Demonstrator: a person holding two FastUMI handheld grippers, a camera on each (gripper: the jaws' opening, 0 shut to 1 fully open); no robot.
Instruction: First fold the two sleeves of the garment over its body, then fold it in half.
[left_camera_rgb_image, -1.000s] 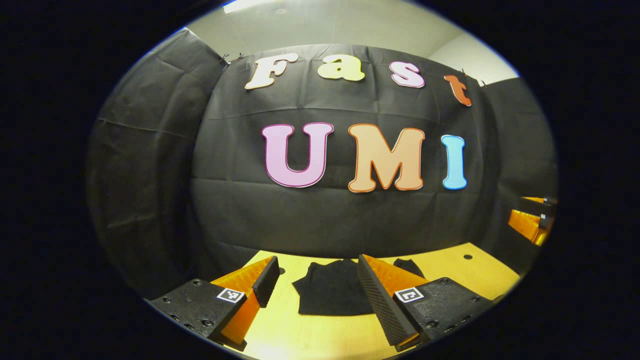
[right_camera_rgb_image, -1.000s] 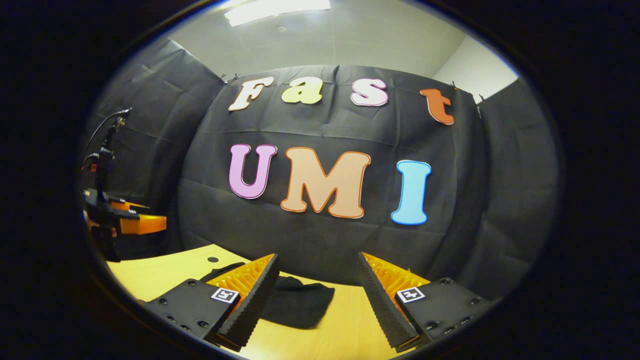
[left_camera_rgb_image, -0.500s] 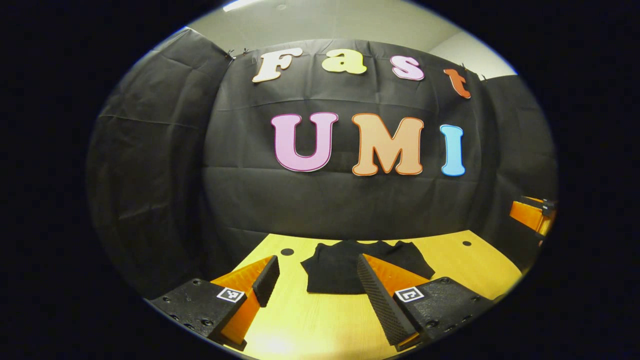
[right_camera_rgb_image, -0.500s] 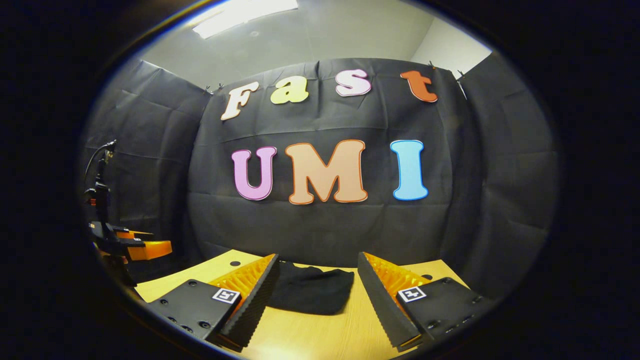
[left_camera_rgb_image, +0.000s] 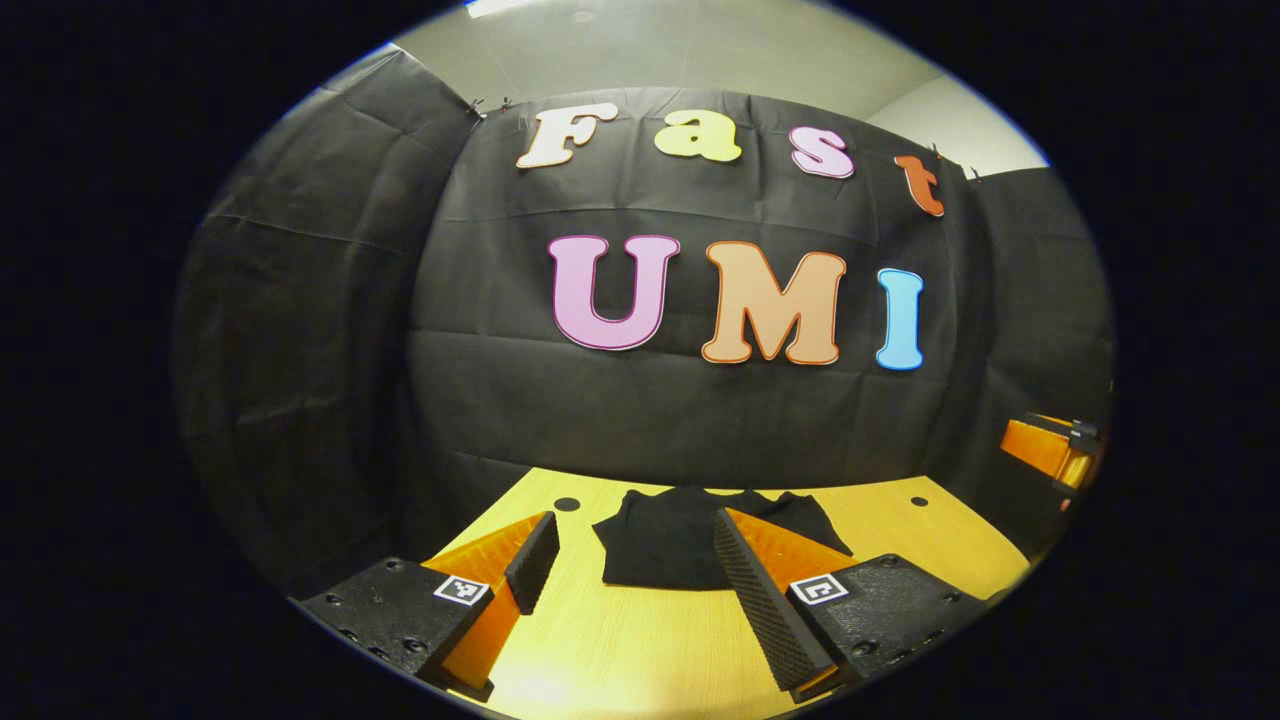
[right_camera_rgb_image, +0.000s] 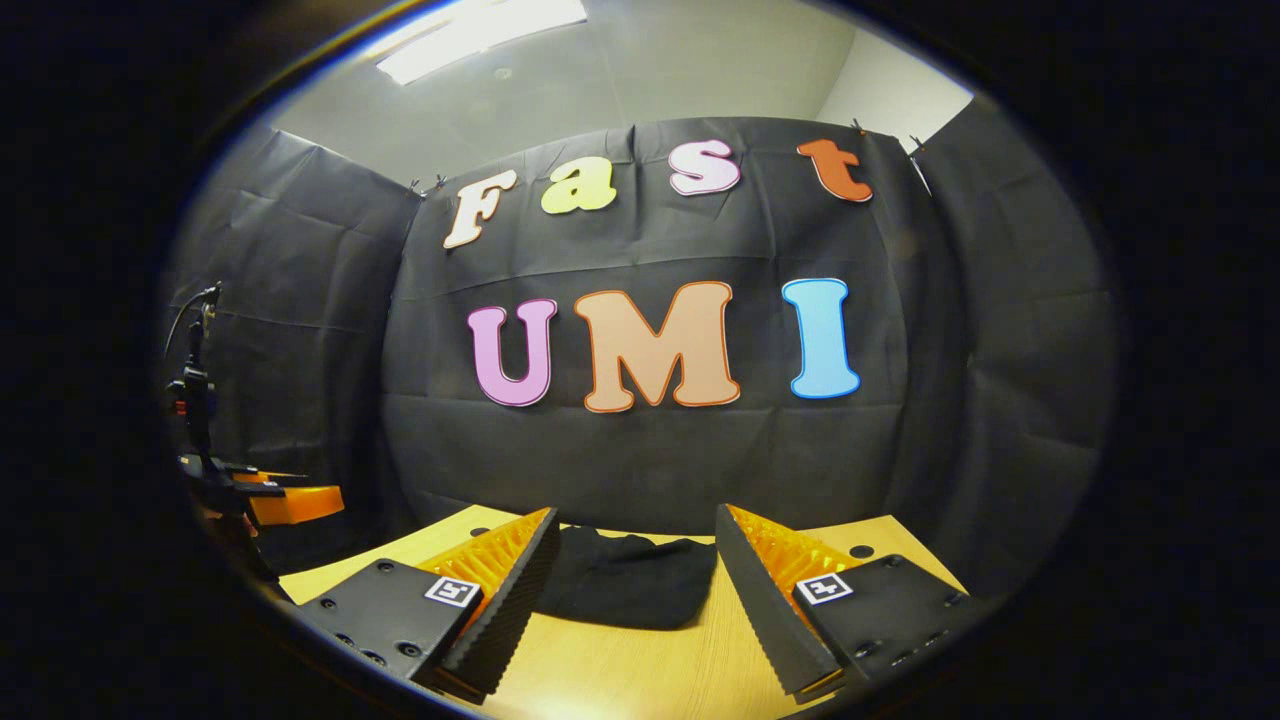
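On the yellow worktop (left_camera_rgb_image: 640, 650), toward its far edge by the black cloth wall (left_camera_rgb_image: 330, 330), lies a black garment (left_camera_rgb_image: 665, 540), flat and squarish with a few soft creases. Both tools hover above the near side, well clear of it: the left tool (left_camera_rgb_image: 628, 560) and the right tool (right_camera_rgb_image: 635, 570) each hold their fingers wide apart, gripping nothing.

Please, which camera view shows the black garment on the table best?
The left gripper view shows the black garment best: most of its outline lies on the wooden table, though one finger of the left tongs covers its right part. In the right gripper view, the garment lies partly behind the open right tongs.
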